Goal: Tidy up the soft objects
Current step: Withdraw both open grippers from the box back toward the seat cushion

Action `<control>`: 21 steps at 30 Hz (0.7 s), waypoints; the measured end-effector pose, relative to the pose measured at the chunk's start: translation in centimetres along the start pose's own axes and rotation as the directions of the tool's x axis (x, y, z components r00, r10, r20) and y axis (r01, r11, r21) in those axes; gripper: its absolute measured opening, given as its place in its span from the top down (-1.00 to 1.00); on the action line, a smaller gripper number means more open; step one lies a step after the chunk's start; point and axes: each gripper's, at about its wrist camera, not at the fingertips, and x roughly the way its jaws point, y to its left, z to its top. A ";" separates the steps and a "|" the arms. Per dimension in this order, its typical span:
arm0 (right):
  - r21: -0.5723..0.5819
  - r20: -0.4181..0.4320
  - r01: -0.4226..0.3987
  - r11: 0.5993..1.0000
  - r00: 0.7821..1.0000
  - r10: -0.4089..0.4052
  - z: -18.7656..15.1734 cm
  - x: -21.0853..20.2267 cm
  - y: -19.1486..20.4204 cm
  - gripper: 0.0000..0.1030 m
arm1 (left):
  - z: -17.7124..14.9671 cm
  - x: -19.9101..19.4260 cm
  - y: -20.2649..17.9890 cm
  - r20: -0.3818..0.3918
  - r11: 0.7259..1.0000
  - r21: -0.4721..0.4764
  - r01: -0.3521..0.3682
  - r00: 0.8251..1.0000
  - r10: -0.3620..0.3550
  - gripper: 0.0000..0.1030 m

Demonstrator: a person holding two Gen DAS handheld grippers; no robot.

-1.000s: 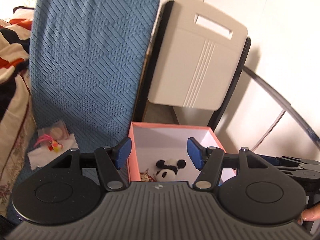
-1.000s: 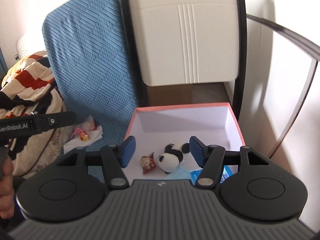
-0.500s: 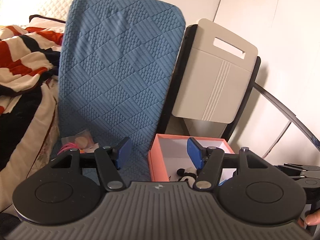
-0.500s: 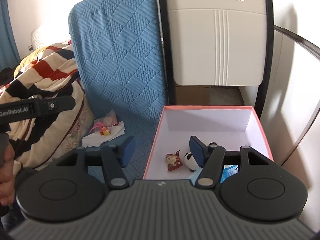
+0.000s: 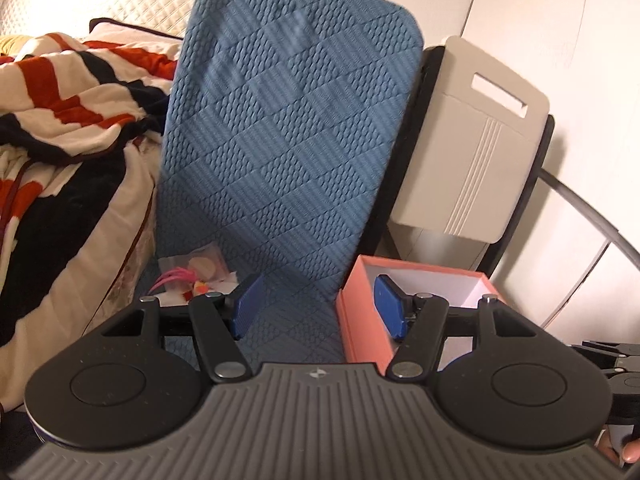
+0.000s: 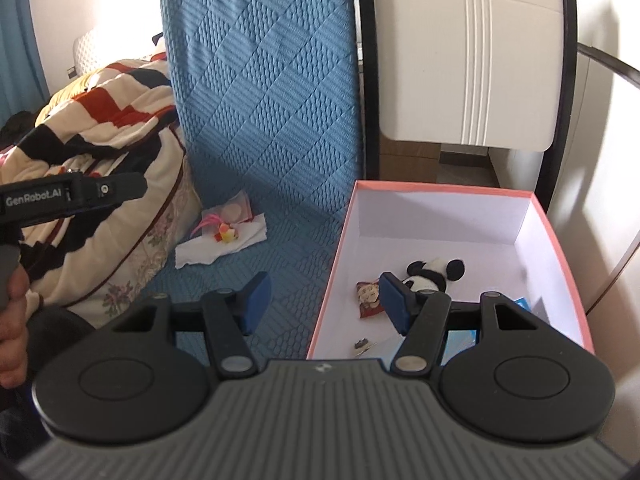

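A pink box point(image 6: 340, 256) with a white inside stands on the blue quilted mat point(image 6: 276, 120). Inside it lie a panda plush point(image 6: 434, 274) and a small red pouch point(image 6: 368, 299). Left of the box, a white cloth point(image 6: 218, 246) carries a small pink and yellow toy point(image 6: 226, 234) and a clear packet point(image 6: 236, 212). My right gripper point(image 6: 322, 304) hovers open over the box's left wall, empty. My left gripper point(image 5: 318, 308) is open and empty above the mat, between the toy pile point(image 5: 192, 280) and the box point(image 5: 360, 320).
A striped red, black and cream blanket point(image 5: 68, 128) is heaped at the left. A beige folding panel point(image 6: 472, 52) in a black frame leans on the wall behind the box. The other gripper's black handle point(image 6: 72, 196) and a hand show at the left of the right wrist view.
Both grippers have slid left and pulled back from the box, so the box sits further right and the cloth pile and blanket show more. Their jaws have stayed as they were.
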 end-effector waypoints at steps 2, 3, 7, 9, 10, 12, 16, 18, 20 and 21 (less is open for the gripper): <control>0.007 -0.002 -0.006 1.000 1.000 0.006 -0.5 0.4 0.4 -0.21 | -0.5 0.4 0.5 -0.013 1.000 0.000 -0.007 1.000 0.007 -0.30; 0.012 0.000 -0.011 1.000 1.000 0.011 -0.7 0.6 0.5 -0.21 | -0.7 0.5 0.7 -0.019 1.000 0.001 -0.010 1.000 0.010 -0.30; 0.019 -0.002 -0.038 0.999 0.999 0.038 -1.6 1.5 1.4 -0.21 | -1.6 1.0 1.6 -0.040 1.000 0.004 -0.020 0.999 0.021 -0.30; 0.016 -0.008 -0.046 0.999 0.999 0.047 -1.9 1.9 1.9 -0.21 | -1.9 1.2 2.0 -0.051 1.000 0.006 -0.028 0.998 0.028 -0.30; 0.016 -0.012 -0.050 0.999 0.999 0.050 -2.1 2.1 2.1 -0.21 | -2.1 1.3 2.2 -0.057 0.999 0.006 -0.031 0.998 0.032 -0.30; 0.015 -0.017 -0.057 0.998 0.998 0.057 -2.4 2.5 2.4 -0.21 | -2.5 1.5 2.7 -0.066 0.999 0.004 -0.036 0.997 0.036 -0.30; 0.026 -0.030 -0.068 0.997 0.997 0.069 -3.0 3.4 3.0 -0.21 | -3.3 1.9 3.7 -0.083 0.999 -0.001 -0.053 0.995 0.052 -0.30; 0.024 -0.030 -0.075 0.997 0.997 0.076 -3.2 3.9 3.3 -0.21 | -3.7 1.9 4.3 -0.089 0.998 -0.005 -0.058 0.994 0.058 -0.30; 0.014 -0.032 -0.074 0.997 0.997 0.074 -3.5 4.2 3.7 -0.21 | -3.9 1.9 4.7 -0.094 0.998 -0.005 -0.062 0.994 0.062 -0.30; 0.012 -0.032 -0.076 0.997 0.997 0.077 -3.7 4.4 3.9 -0.21 | -4.1 1.8 4.9 -0.096 0.998 -0.005 -0.065 0.993 0.064 -0.30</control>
